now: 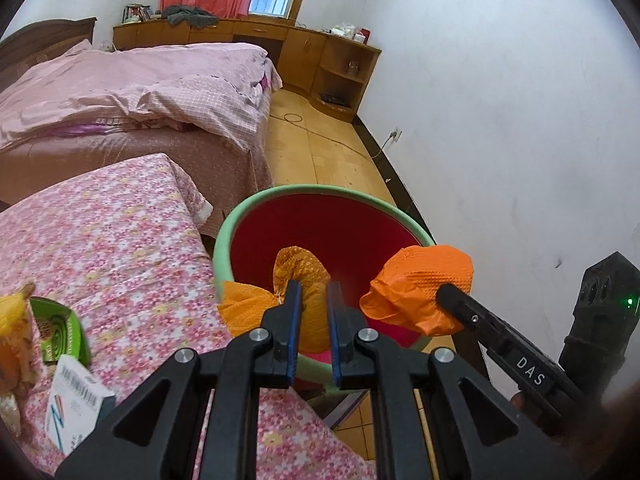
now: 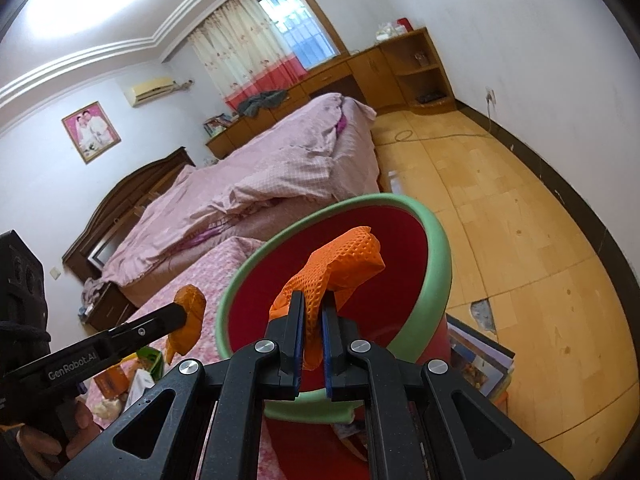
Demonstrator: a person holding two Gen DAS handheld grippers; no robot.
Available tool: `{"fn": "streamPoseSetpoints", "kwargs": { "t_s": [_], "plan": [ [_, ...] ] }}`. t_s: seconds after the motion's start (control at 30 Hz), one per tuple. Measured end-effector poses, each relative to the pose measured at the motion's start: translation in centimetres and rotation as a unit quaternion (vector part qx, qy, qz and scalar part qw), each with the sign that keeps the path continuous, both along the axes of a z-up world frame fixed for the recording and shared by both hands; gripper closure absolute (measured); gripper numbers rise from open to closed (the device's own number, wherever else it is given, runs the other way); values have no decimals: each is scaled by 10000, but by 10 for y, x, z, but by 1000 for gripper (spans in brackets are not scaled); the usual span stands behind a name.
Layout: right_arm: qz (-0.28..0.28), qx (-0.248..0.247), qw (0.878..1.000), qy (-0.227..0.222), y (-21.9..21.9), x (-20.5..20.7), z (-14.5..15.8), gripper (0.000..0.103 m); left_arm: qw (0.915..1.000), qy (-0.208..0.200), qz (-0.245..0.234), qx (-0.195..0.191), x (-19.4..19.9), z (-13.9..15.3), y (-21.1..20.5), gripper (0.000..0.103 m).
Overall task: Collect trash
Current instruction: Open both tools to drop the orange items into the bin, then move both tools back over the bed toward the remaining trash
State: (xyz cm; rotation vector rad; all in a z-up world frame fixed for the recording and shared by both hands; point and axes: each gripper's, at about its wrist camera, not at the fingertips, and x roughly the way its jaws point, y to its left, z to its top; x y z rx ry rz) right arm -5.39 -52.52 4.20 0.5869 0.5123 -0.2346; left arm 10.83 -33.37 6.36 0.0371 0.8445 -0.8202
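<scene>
Left wrist view: the left tool is clamped on a crumpled, paler orange textured glove that stands up between its blue pads, over the red bin's green rim. Beside it, the right tool pinches a brighter orange glove above the bin's right edge.

Right wrist view: the right tool grips its orange glove, which rises up and right from the pads over the bin. The left tool holds its glove above the floral table.

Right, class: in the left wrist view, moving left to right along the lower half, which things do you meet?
Green box → floral tablecloth → left gripper pinching a dull orange glove → bright orange glove → right gripper holding it.
</scene>
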Motion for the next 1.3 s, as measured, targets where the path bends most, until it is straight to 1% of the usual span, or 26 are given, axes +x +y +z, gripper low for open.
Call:
{"fn": "streamPoseSetpoints", "kwargs": {
  "t_s": [0.13, 0.23, 0.3, 0.33, 0.37, 0.43, 0.47, 0.5, 0.57, 0.73, 0.9, 1.07, 1.3],
  "plan": [
    [-37, 47, 10000, 48, -3, 1, -3, 93, 9999, 57, -119, 22, 1, -3, -8, 92],
    [-58, 88, 9999, 57, -7, 0, -4, 92, 9999, -3, -106, 100, 0, -5, -10, 90],
    [-55, 105, 9999, 59, -7, 1, -4, 91, 9999, -22, -120, 114, 0, -5, -10, 86],
    [-48, 112, 9999, 62, -7, 1, -4, 91, 9998, -30, -129, 118, 0, -4, -10, 80],
    [-46, 125, 9999, 67, -7, 1, -4, 91, 9998, -51, -125, 133, -1, -4, -11, 71],
    [-19, 164, 9998, 70, -7, 0, -5, 89, 9997, -122, -111, 159, 1, -4, -12, 63],
    [-5, 175, 9998, 73, -8, 1, -6, 87, 9997, -166, -101, 174, 1, -4, -12, 63],
    [1, 179, 9998, 79, -7, 1, -5, 84, 9996, -178, -89, 188, 1, -4, -11, 63],
    [4, 192, 9998, 68, -6, 0, -6, 80, 9997, -165, -50, 190, 0, -3, -9, 63],
    [13, 266, 9996, 53, 0, -2, -6, 80, 9998, -131, 121, 103, -5, 2, 7, 63],
    [67, 236, 9997, 27, 11, -7, 0, 80, 9993, -127, 334, 82, -8, 7, 27, 63],
    [128, 204, 9997, -46, 24, -12, 11, 80, 9981, -139, 598, 37, -15, 13, 57, 63],
    [354, 89, 9992, -142, 51, -14, 29, 79, 9947, -233, 1003, -28, -25, 24, 104, 63]
  ]
}}
